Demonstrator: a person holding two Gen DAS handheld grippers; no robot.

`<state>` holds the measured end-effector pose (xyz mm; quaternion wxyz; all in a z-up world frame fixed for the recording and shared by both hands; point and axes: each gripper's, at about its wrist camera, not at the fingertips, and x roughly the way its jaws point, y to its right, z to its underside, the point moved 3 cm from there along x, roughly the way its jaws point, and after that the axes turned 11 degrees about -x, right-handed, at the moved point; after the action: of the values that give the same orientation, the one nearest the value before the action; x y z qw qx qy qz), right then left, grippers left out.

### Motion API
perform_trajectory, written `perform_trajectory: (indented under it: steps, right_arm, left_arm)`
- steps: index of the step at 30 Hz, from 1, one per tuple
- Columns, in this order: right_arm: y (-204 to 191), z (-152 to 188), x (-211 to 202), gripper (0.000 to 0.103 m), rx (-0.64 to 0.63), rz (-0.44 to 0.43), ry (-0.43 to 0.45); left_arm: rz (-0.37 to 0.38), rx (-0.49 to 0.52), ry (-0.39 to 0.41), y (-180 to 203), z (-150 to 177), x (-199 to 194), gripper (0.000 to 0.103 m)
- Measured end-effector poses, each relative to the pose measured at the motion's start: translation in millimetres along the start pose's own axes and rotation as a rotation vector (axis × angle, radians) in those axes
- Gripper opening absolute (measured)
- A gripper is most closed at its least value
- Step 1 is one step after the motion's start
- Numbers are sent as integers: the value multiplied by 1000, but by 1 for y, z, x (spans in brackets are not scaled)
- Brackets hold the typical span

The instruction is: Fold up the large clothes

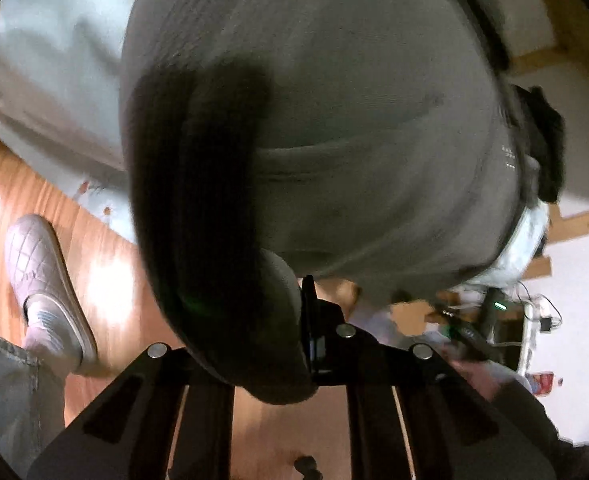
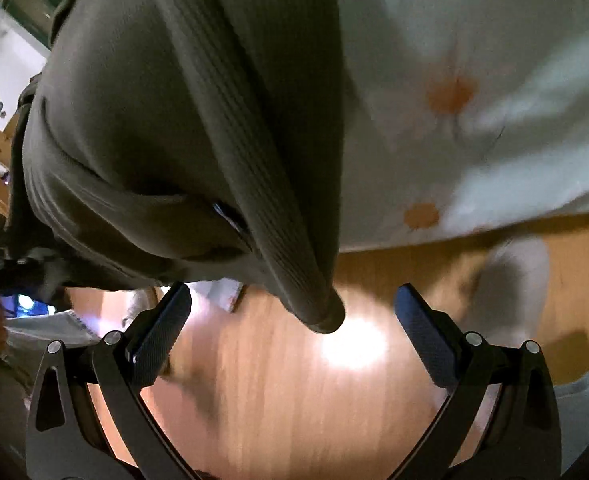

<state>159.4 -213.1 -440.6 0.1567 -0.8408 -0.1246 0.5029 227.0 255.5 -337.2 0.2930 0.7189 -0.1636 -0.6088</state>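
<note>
Grey-green ribbed knit garment hanging in the air in front of both cameras, above pale wooden floor, not yet laid flat.

Right gripper: jaws wide apart, nothing between them. Textured black pads flanking a rolled, ribbed tip of the cloth that dangles just above and between them, slightly toward the right pad. No contact visible. Long axis of that rolled edge running up and away from the jaws, leaning to upper left in the right wrist view. Bulk of the garment up and to the left of it.

Left gripper: view mostly filled by cloth. Dark bunched fold draped down onto the linkage between the finger bases; one finger edge showing beside it. Fingertips hidden under fabric, so closed-on-cloth likely, but cannot tell for certain. Motion blur heavy here.

Judgement: right side nearer to the free ribbed edge; coming move turns on closing around that tip, which lies nearly centred but high, so a small lift and forward reach needed. Left side apparently carrying the weight.

Surroundings: white bedsheet with orange flower prints behind the garment, likely the laying surface. Light grey shoe of the operator on the floor at left. Wooden frame pieces against a white wall, cluttered gear with cables at far right.

In the way: only the garment's own hanging folds, apt to swing and slip off centre before closure.
</note>
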Motion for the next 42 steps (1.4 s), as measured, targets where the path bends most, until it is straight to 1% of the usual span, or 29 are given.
perform_trajectory:
  steps: [2, 3, 6, 7, 8, 9, 10, 11, 12, 13, 14, 15, 16, 17, 18, 20, 22, 25, 28, 29, 30, 31, 33, 34, 35, 37, 39, 40, 42]
  right_arm:
    - [-1, 3, 11, 99, -2, -25, -4]
    - [-2, 3, 17, 98, -1, -54, 4]
    - [0, 1, 24, 96, 17, -93, 32]
    - [0, -1, 26, 91, 35, -137, 53]
    - [1, -2, 26, 85, 47, -179, 54]
    - [0, -2, 31, 70, 76, -268, 25]
    - [-1, -1, 33, 62, 93, -300, -9]
    - [-2, 0, 36, 57, 102, -319, -56]
    - [-4, 1, 37, 42, 105, -341, -100]
    - [-7, 1, 32, 35, 101, -388, -131]
    - [-10, 1, 27, 35, 98, -426, -125]
    - [-13, 0, 19, 32, 103, -491, -107]
    - [-15, -1, 7, 26, 141, -595, -58]
    - [-16, -2, -3, 25, 166, -654, -25]
    - [-19, -4, -13, 23, 179, -703, -3]
    - [-28, -11, -28, 18, 170, -758, 25]
    - [-45, -24, -55, 17, 136, -820, 84]
    - [-74, -45, -106, 17, 63, -890, 204]
    - [-82, -60, -166, 17, 18, -951, 335]
    - [-80, -62, -184, 17, 17, -955, 377]
    - [-74, -64, -204, 17, 35, -961, 440]
    - [-59, -66, -222, 17, 67, -970, 498]
    - [-46, -60, -237, 17, 145, -982, 589]
    - [-37, -59, -240, 17, 183, -972, 620]
    - [-31, -59, -242, 17, 205, -959, 634]
    - [-36, -61, -247, 17, 216, -950, 645]
    - [-42, -62, -249, 17, 207, -973, 650]
    - [-45, -66, -251, 17, 198, -987, 655]
    - [-49, -66, -254, 17, 202, -991, 668]
  left_arm:
    - [18, 24, -7, 10, 8, -17, 10]
    - [26, 35, -11, 16, 12, -24, 10]
    - [40, 70, -26, 27, 21, -46, 10]
    - [39, 88, -29, 32, 25, -55, 10]
    - [33, 97, -31, 34, 24, -59, 10]
    - [25, 105, -32, 36, 21, -63, 10]
    - [20, 107, -33, 35, 21, -67, 10]
    - [16, 108, -34, 36, 19, -71, 10]
    - [7, 110, -33, 37, 16, -71, 10]
    - [-5, 112, -33, 37, 18, -71, 10]
    - [-14, 112, -33, 36, 18, -70, 10]
    - [-20, 109, -32, 35, 20, -70, 10]
    - [-21, 105, -30, 38, 21, -67, 10]
    - [-13, 104, -27, 38, 21, -67, 10]
    - [-5, 102, -24, 40, 24, -67, 10]
    - [9, 109, -14, 44, 24, -69, 10]
    - [26, 115, -1, 47, 26, -77, 10]
    - [71, 135, 39, 57, 26, -94, 10]
    - [124, 155, 90, 65, 25, -115, 10]
    - [145, 161, 109, 68, 25, -123, 10]
    - [160, 164, 121, 69, 25, -128, 10]
    - [178, 169, 136, 70, 24, -135, 10]
    - [206, 170, 161, 71, 21, -144, 10]
    - [215, 164, 165, 70, 19, -146, 10]
    - [231, 153, 173, 69, 18, -148, 10]
    - [265, 143, 185, 70, 17, -153, 10]
    - [311, 162, 204, 75, 21, -159, 10]
    - [316, 177, 209, 78, 22, -162, 10]
    - [292, 198, 218, 80, 21, -164, 10]
